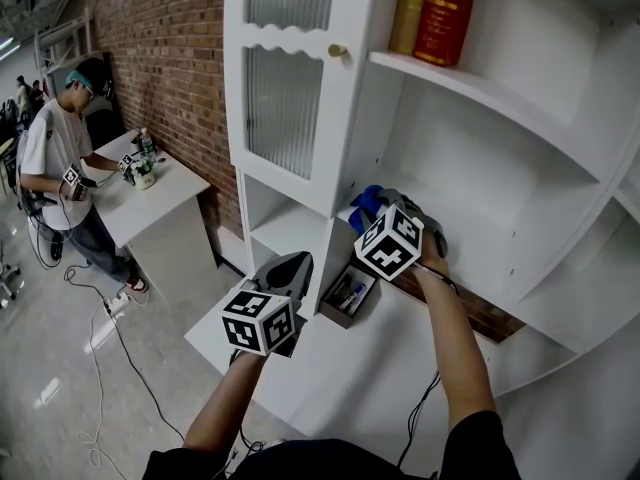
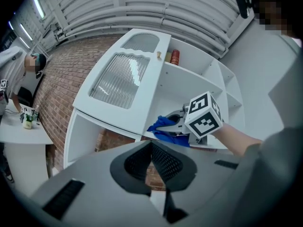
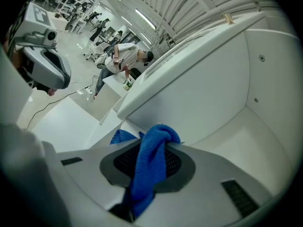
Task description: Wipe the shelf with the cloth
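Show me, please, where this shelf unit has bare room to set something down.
Bare: the upper shelf right of the books; the middle shelf right of the right gripper; the counter right of the small box. Crowded: the middle shelf's left front, around the blue cloth.

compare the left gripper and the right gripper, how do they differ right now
The right gripper is shut on the blue cloth; the left gripper is shut on nothing. The right gripper reaches into the shelf; the left gripper hangs outside it. Both carry marker cubes.

Brick wall, pale floor
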{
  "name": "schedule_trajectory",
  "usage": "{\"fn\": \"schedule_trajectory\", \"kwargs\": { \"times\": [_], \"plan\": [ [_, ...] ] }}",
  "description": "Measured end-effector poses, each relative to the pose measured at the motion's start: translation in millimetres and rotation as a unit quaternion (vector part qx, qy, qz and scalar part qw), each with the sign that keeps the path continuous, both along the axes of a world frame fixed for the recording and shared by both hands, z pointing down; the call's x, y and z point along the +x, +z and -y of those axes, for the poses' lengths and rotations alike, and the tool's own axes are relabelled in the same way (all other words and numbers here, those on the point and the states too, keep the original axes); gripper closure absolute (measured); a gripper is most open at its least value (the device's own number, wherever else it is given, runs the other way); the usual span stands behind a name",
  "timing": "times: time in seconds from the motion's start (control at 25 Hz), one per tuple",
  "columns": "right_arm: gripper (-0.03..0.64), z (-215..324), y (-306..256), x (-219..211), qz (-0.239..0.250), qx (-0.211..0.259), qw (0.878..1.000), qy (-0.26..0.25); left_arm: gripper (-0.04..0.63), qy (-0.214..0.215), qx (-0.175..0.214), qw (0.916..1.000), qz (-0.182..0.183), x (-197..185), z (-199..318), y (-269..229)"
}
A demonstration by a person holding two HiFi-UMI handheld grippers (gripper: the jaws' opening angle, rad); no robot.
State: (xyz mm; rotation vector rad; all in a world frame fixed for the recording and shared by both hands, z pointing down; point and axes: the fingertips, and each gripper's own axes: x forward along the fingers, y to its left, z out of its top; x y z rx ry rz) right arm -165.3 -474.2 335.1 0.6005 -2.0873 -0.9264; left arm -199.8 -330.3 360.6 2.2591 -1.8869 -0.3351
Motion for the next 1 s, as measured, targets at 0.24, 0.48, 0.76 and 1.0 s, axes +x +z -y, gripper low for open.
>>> {"fn": "schedule_trajectory", "kwargs": {
  "times": [0.24,0.48,0.76,1.0],
  "plan": [
    [0.537,0.6,0.8,-12.3,-0.001,-0.003,1.0,-0.002,0.58,-0.007,-0.005,1.0,0.002,-11.2,-2.9,3.2],
    [0.538,1.3,-0.5,-25.1,0.019,-0.011,1.0,0.002,0.58,-0.019,-0.004,0.9998,0.004,-24.6,-6.5,1.9],
    [0.538,1.5,-0.9,-28.6,0.023,-0.013,1.0,0.004,0.581,-0.02,-0.005,0.9998,0.004,-30.0,-6.2,2.7],
    [0.538,2.2,-1.5,-26.5,0.035,-0.024,0.999,0.007,0.58,-0.01,-0.004,0.9999,0.003,-23.6,-2.5,3.4]
  ]
}}
